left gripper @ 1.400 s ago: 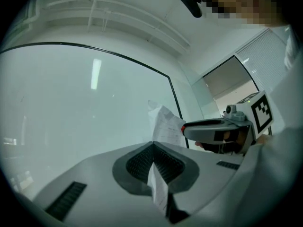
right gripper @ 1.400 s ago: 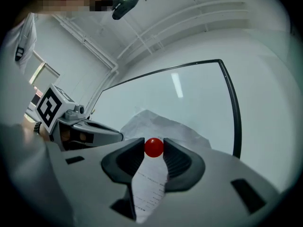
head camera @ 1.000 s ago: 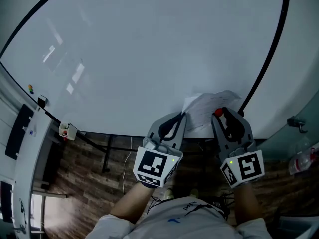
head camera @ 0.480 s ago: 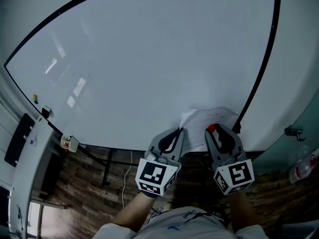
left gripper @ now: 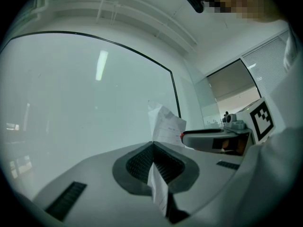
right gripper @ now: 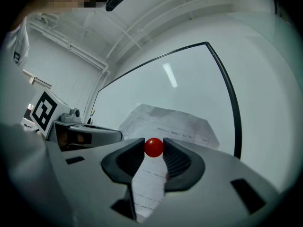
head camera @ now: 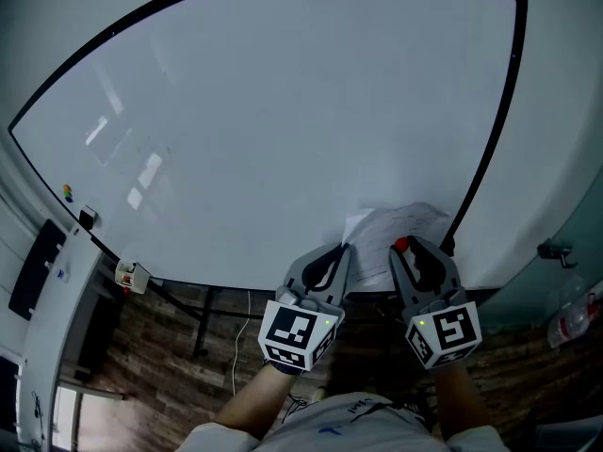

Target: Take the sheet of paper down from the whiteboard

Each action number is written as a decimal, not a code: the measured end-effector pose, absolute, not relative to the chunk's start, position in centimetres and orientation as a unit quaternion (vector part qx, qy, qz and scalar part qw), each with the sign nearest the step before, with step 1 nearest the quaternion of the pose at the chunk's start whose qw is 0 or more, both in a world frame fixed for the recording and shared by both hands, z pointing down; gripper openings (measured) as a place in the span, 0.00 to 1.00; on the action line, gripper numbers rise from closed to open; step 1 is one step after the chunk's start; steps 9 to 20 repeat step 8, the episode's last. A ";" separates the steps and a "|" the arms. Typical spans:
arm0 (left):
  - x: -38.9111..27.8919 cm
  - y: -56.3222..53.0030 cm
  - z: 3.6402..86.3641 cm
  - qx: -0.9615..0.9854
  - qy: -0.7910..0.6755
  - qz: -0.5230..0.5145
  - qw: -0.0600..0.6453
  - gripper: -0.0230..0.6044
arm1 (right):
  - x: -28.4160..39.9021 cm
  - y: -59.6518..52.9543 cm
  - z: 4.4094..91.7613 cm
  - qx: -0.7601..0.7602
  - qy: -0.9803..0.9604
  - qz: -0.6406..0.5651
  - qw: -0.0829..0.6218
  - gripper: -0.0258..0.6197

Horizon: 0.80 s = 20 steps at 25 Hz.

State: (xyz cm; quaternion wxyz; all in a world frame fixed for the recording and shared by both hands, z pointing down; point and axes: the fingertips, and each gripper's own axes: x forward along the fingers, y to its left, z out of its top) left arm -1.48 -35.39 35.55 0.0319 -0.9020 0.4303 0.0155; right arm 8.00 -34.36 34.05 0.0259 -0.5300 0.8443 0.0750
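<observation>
A creased white sheet of paper [head camera: 396, 226] hangs at the lower right corner of the whiteboard [head camera: 283, 121]. My left gripper [head camera: 343, 250] is shut on the sheet's left edge; in the left gripper view the paper [left gripper: 165, 124] runs down between the closed jaws [left gripper: 152, 144]. My right gripper [head camera: 403, 247] is shut on a round red magnet [head camera: 400, 244] that sits on the sheet. In the right gripper view the red magnet [right gripper: 153, 147] is pinched between the fingertips, with the printed sheet [right gripper: 165, 124] behind and below it.
The whiteboard's black frame [head camera: 490, 149] runs just right of the paper. A small box [head camera: 129, 274] and coloured magnets [head camera: 67, 192] sit along the board's left edge. A glass wall and a bottle [head camera: 573, 320] are at the right. Below is brick-patterned floor [head camera: 170, 356].
The head camera has tilted, so the board's top edge shows now. Both grippers keep the same hold on paper and magnet, close to the board; nearly nothing moved in the last half second.
</observation>
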 end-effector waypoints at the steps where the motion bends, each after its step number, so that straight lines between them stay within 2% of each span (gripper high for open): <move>1: -1.4 -35.5 35.5 -0.902 0.430 0.016 0.031 0.06 | 8.1 -34.4 34.0 -0.530 0.844 0.075 0.025 0.24; 20: -1.0 -35.9 35.2 -0.903 0.428 0.018 0.030 0.06 | 8.4 -34.9 33.9 -0.530 0.844 0.075 0.025 0.24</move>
